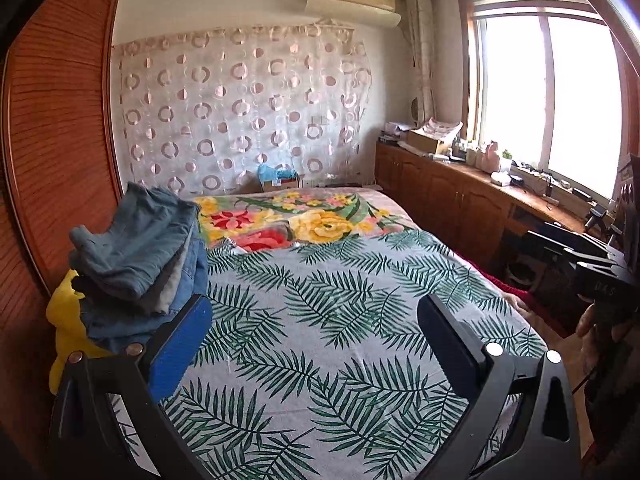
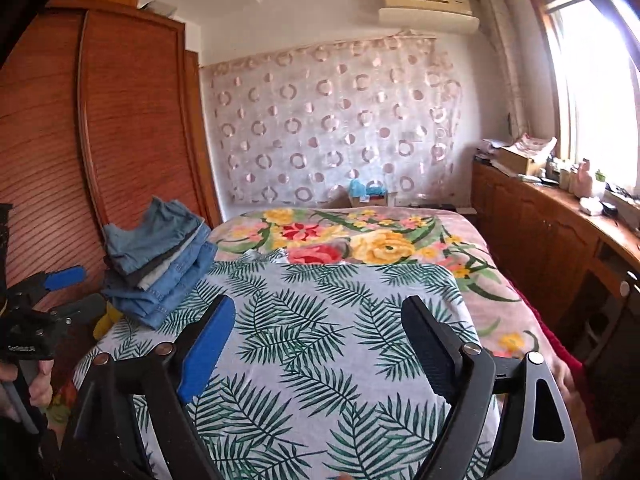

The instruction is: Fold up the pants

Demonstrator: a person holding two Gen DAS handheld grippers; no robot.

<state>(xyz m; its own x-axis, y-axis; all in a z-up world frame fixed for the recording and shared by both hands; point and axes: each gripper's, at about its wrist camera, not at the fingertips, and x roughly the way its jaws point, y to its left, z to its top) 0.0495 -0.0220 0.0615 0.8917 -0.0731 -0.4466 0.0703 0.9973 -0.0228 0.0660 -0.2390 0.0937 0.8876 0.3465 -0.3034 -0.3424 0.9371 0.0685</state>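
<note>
A stack of folded pants (image 1: 140, 264) in blue and grey denim sits at the left edge of the bed, also in the right wrist view (image 2: 160, 264). My left gripper (image 1: 316, 320) is open and empty above the fern-print sheet (image 1: 340, 320), with the stack just beyond its left finger. My right gripper (image 2: 320, 320) is open and empty over the same sheet (image 2: 320, 340). The left gripper also shows at the left edge of the right wrist view (image 2: 60, 292), and the right gripper at the right edge of the left wrist view (image 1: 568, 252).
A floral blanket (image 1: 312, 216) covers the far half of the bed. A wooden wardrobe (image 1: 56, 128) stands close on the left. A cluttered wooden cabinet (image 1: 460, 184) runs under the window on the right. A yellow cloth (image 1: 64, 320) lies under the stack.
</note>
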